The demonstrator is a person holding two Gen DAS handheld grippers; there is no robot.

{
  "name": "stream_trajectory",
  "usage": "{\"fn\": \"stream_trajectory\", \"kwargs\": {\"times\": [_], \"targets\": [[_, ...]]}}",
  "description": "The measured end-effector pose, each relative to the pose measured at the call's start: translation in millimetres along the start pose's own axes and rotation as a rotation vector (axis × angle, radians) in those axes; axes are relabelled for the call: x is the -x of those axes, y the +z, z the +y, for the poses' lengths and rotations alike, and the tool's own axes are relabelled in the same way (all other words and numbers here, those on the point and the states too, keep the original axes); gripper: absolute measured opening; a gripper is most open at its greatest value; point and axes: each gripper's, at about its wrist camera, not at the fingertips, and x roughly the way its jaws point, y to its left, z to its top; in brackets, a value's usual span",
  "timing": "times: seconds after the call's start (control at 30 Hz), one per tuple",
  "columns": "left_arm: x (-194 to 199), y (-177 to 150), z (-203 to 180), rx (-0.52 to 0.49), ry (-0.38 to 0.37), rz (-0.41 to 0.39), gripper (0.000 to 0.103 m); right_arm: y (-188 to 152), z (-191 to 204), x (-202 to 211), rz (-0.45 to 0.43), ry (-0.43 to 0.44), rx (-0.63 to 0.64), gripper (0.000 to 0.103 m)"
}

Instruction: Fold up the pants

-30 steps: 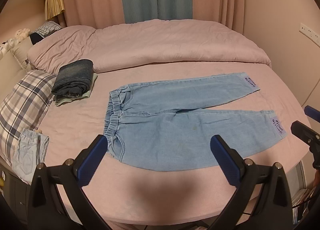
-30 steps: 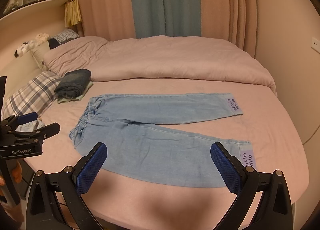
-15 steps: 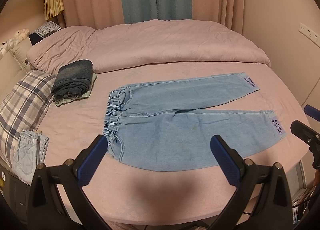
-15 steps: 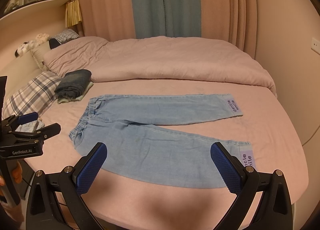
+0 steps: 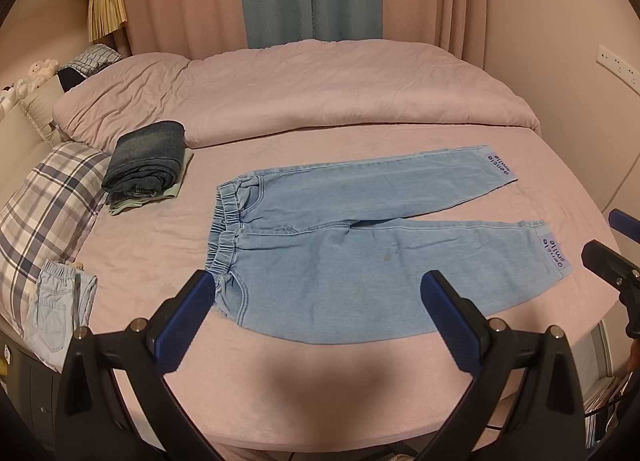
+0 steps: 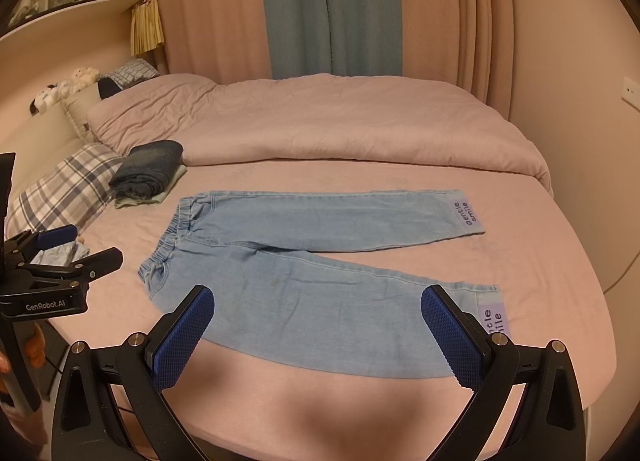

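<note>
On the pink bed (image 5: 120, 253), the light blue pants (image 5: 360, 245) are lying flat and unfolded, waistband pointing toward the plaid pillow (image 5: 44, 205) and the folded dark jeans (image 5: 144, 163), legs spreading away from it. Near the bed's front edge, the left gripper (image 5: 320, 321) and right gripper (image 6: 316, 335) are both hovering with jaws spread wide, gripping nothing.

Light-blue denim pants (image 5: 360, 245) lie flat and unfolded across the middle of the frame, elastic waistband toward the left, both legs stretching right and slightly splayed (each cuff bears a lilac "gentle smile" patch), the fabric smooth.
</note>
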Motion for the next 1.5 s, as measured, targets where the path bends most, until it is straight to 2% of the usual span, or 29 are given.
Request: {"fn": "stream_trajectory", "kwargs": {"times": [0.67, 0.77, 0.87, 0.93, 1.13, 1.27, 1.33, 1.43, 1.5], "targets": [[0.4, -1.1, -1.1, 0.002, -0.002, 0.000, 0.103, -0.8, 2.1, -0.4, -0.001, 0.001, -0.001, 0.103], [-5.0, -3.7, 3.7, 0.027, -0.059, -0.008, 0.103, -2.7, -0.2, -4.2, 0.003, 0.009, -0.007, 0.103], [-23.1, -12.4, 21.7, 0.126, -0.164, 0.004, 0.103, -10.2, 1.9, -16.0, 0.011, 0.018, 0.008, 0.103], [-40.5, -22.4, 38.6, 0.207, -0.207, 0.012, 0.103, -19.8, 8.5, -27.4, 0.016, 0.021, 0.048, 0.103], [-104.4, -75.7, 103.6, 0.488, -0.227, 0.125, 0.102, -62.5, 49.9, -77.5, 0.048, 0.057, 0.252, 0.103], [-125.2, -106.0, 135.7, 0.607, -0.217, 0.151, 0.102, -91.2, 84.9, -103.6, 0.036, 0.092, 0.413, 0.102], [-133.1, -119.0, 147.5, 0.669, -0.232, 0.154, 0.102, -103.8, 100.3, -113.4, 0.013, 0.109, 0.489, 0.095], [-147.7, -131.5, 151.3, 0.728, -0.273, 0.169, 0.101, -126.5, 122.9, -135.1, 0.004, 0.099, 0.626, 0.079], [-159.9, -136.2, 150.0, 0.751, -0.294, 0.186, 0.099, -140.4, 133.9, -149.3, 0.009, 0.084, 0.705, 0.062]]}}
